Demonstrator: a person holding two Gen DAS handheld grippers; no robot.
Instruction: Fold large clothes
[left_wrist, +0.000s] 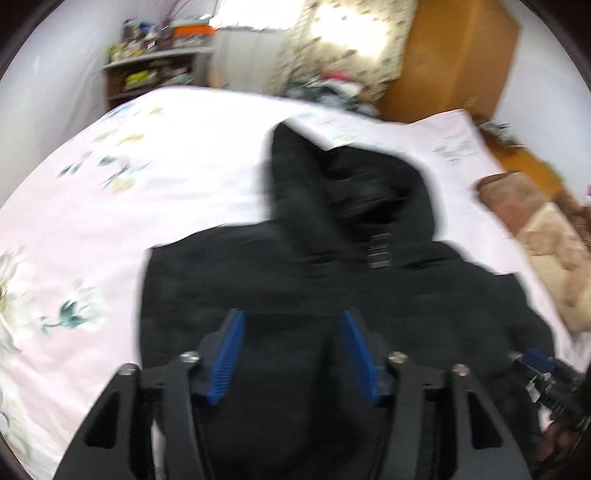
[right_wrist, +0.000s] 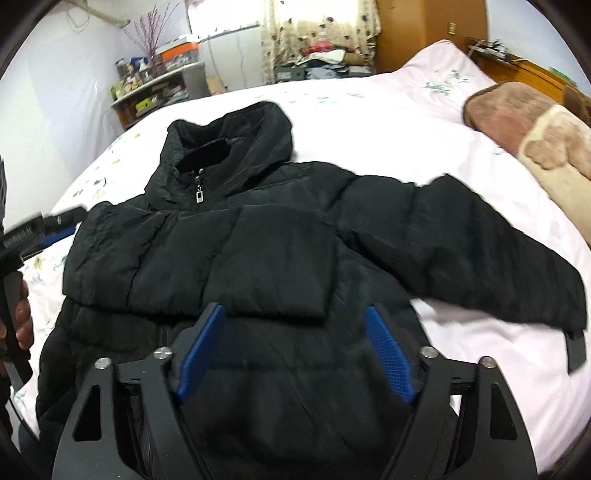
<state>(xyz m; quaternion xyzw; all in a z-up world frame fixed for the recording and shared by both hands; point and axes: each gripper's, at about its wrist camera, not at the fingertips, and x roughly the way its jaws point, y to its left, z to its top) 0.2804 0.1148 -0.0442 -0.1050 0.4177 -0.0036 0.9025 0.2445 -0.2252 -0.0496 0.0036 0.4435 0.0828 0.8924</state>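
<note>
Fold partly done: the black puffer jacket lies zipped on the bed, centre frame, one sleeve folded across the chest, the other sleeve still outstretched at right; left gripper and right gripper hover part-open, gripping nothing.

Left wrist view is all motion smear, so the black puffer jacket is basically a dark blob there. Its hem gets cut off behind the gripper bodies in both views. Shelf clutter is too small to make out, honestly.
</note>
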